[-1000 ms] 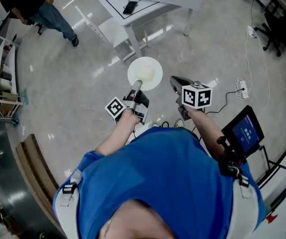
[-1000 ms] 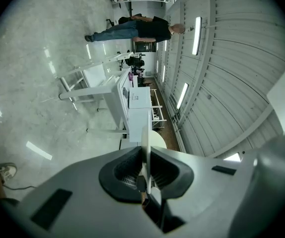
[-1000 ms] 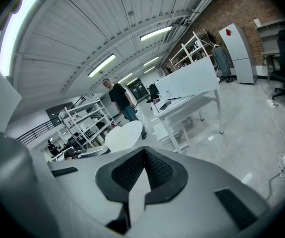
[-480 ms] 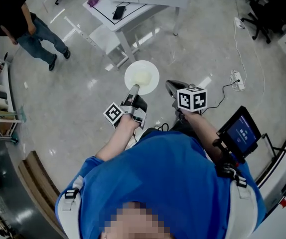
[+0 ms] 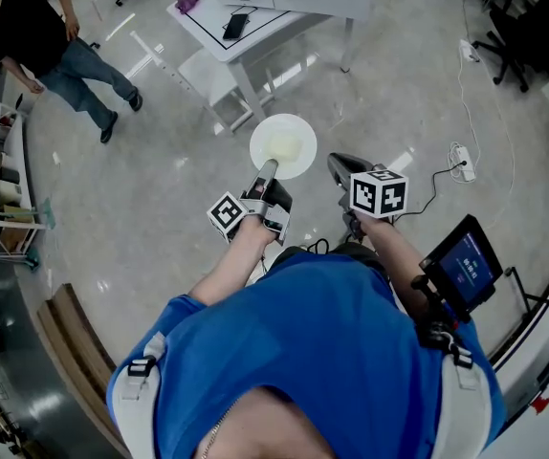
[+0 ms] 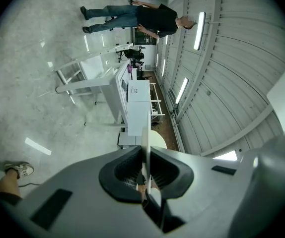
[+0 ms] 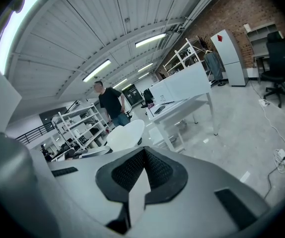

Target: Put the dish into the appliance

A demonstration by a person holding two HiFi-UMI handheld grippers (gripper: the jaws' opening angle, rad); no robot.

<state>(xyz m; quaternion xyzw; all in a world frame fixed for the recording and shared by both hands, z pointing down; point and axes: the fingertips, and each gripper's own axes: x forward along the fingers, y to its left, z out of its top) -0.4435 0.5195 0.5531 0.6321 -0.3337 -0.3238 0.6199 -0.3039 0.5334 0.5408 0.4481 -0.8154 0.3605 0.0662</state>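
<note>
Head view gives the layout: person in a blue shirt [image 5: 332,352] above a glossy grey floor [image 5: 160,189], left gripper [image 5: 268,167] holding a round white plate [image 5: 283,145] roughly level by its near rim, so the plate sticks out at 12 o'clock from the jaws. Right gripper [image 5: 338,163] sits just beside the plate at 3 o'clock, not touching it. White table [image 5: 255,12] lies further out at 12, another person [image 5: 45,36] at 10, a dark tablet screen [image 5: 466,261] at 4. Only the left gripper view shows the grip: the plate is edge-on, a thin pale line between ribbed black pads [image 6: 125,170], with the jaws clamped on its rim. Only the right gripper view shows its own jaws closed together, with nothing between the dimpled black pads [image 7: 127,170]; there the plate is a smooth white oval at 11 o'clock beyond the tips, apart from them. That view also gives a ribbed white ceiling [image 7: 107,29] with strip lights, a brick wall [image 7: 242,14] and metal shelves [image 7: 78,125].
</note>
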